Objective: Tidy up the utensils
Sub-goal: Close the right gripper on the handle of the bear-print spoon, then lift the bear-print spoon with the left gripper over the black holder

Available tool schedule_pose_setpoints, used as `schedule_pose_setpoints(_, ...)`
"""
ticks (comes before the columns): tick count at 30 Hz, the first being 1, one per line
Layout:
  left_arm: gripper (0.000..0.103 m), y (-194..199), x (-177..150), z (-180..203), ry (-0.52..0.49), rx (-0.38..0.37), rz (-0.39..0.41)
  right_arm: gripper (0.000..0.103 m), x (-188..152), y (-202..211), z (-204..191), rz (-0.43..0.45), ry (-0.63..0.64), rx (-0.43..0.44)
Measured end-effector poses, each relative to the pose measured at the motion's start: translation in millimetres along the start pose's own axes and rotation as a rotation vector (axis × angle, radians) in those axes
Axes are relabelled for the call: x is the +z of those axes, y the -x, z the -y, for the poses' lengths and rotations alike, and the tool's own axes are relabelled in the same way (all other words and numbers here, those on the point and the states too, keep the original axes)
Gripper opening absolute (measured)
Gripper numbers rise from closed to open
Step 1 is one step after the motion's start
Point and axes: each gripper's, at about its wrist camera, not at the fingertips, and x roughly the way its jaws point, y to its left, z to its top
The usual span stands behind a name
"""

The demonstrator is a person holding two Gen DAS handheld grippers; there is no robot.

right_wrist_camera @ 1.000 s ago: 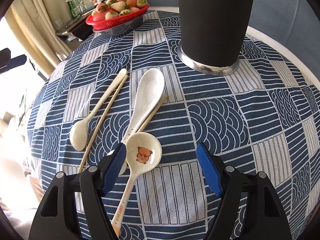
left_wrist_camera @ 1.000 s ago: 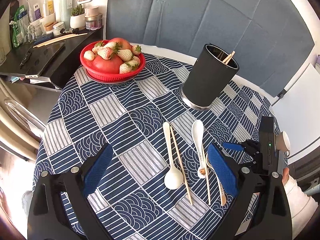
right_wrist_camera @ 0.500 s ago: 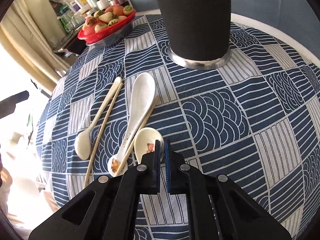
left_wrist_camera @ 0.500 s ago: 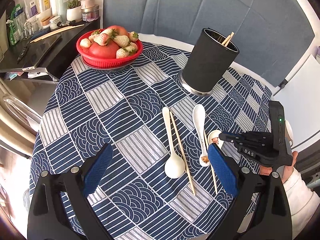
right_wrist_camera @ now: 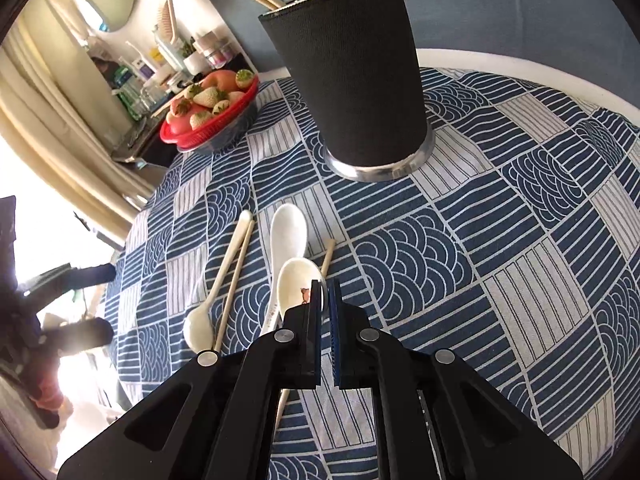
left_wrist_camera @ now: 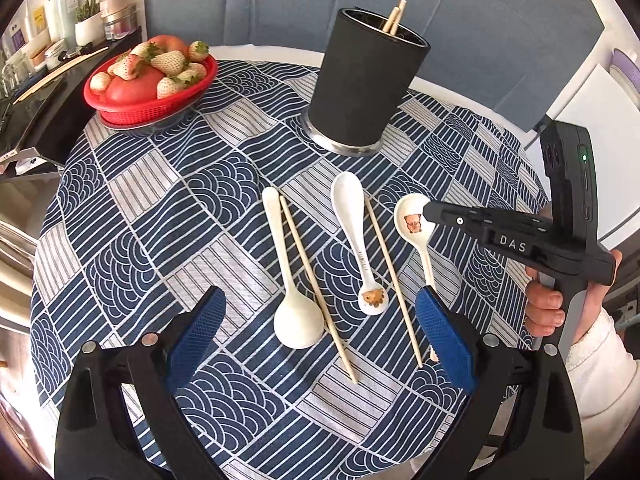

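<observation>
Since half a second ago the white ceramic spoon with a bear picture [left_wrist_camera: 412,222] has come up from the blue patterned tabletop [left_wrist_camera: 152,216], and I see its bowl raised and its handle sloping down toward the cloth. My right hand-held gripper [right_wrist_camera: 325,292] is closed tight on the rim of that bowl, reaching in level from the right, with the person's fingers [left_wrist_camera: 544,308] wrapped around its grip. My left hand-held gripper [left_wrist_camera: 320,320] hangs wide open above the plain cream spoon [left_wrist_camera: 294,304], the second white spoon [left_wrist_camera: 356,236] and two loose wooden chopsticks [left_wrist_camera: 316,280]. The tall black cylindrical holder [left_wrist_camera: 364,84] stands behind them with chopsticks inside.
</observation>
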Motion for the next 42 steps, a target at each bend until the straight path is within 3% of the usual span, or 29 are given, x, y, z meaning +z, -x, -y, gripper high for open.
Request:
schedule_pose_setpoints(5,0.094,-3,0,15,-0.022,-0.063,-0.009,0.004,11,10,-8,0.036,-0.013,0.04)
schedule_pose_setpoints(16,0.093,3,5,37,-0.075,-0.098,0.007,0.004,35,38,-44,0.134,0.03,0.114)
schedule_pose_setpoints(19,0.08,1,7,40,-0.082,-0.125,-0.018,0.004,38,46,-55,0.158,0.055,0.128)
schedule_pose_setpoints(22,0.054,1,9,40,-0.083,-0.14,-0.028,0.004,40,54,-63,0.177,0.074,0.139)
schedule_pose_setpoints(24,0.014,-1,10,38,-0.059,-0.163,-0.06,0.004,41,59,-67,0.185,0.086,0.142)
schedule_pose_setpoints(35,0.013,11,13,42,-0.114,-0.145,-0.041,0.004,42,90,-74,0.246,0.125,0.142)
schedule_pose_setpoints(42,0.014,23,35,59,-0.183,-0.127,-0.003,0.005,53,126,-76,0.319,0.153,0.132)
